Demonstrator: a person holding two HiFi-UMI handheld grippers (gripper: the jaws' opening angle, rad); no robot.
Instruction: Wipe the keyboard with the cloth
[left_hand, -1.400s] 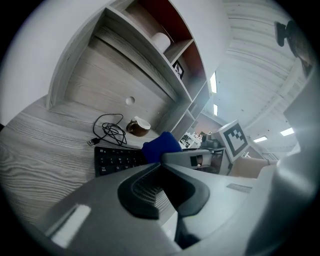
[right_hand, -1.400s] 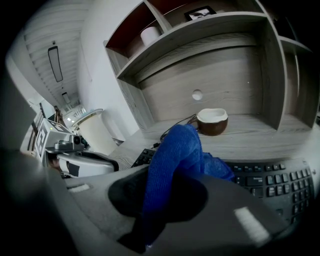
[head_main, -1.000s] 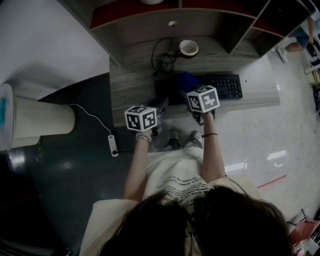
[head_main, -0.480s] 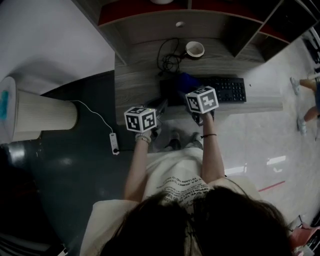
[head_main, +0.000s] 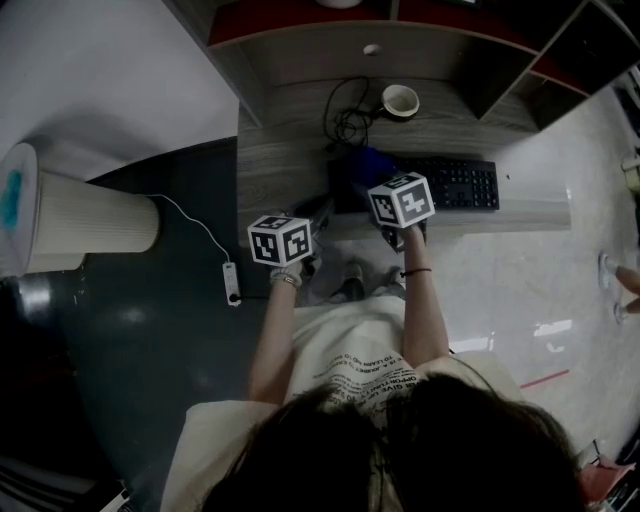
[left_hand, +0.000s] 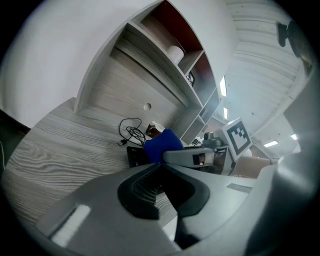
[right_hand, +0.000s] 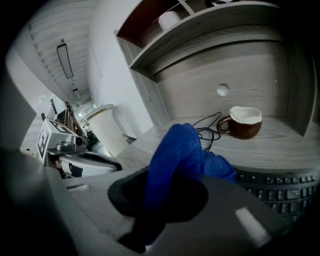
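Right tool (right_hand: 161, 202) clamped on cloth (right_hand: 177, 150), left tool (left_hand: 162, 186) closed and empty.
Left tool sits at the desk (head_main: 280, 170) near edge, left of the work. The cloth in the right tool hangs over the keyboard (right_hand: 282, 189) left end. Keyboard's long axis runs left-right, with most keys right of the tool, so the stroke likely goes right. Mug (right_hand: 245, 122) sits farther back.

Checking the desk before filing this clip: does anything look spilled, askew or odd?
Nothing spilled or damaged. The mug stands upright behind the keyboard. Only the black cable beside it lies in a loose tangle, and the blue cloth is bunched in the right gripper, not spread flat.
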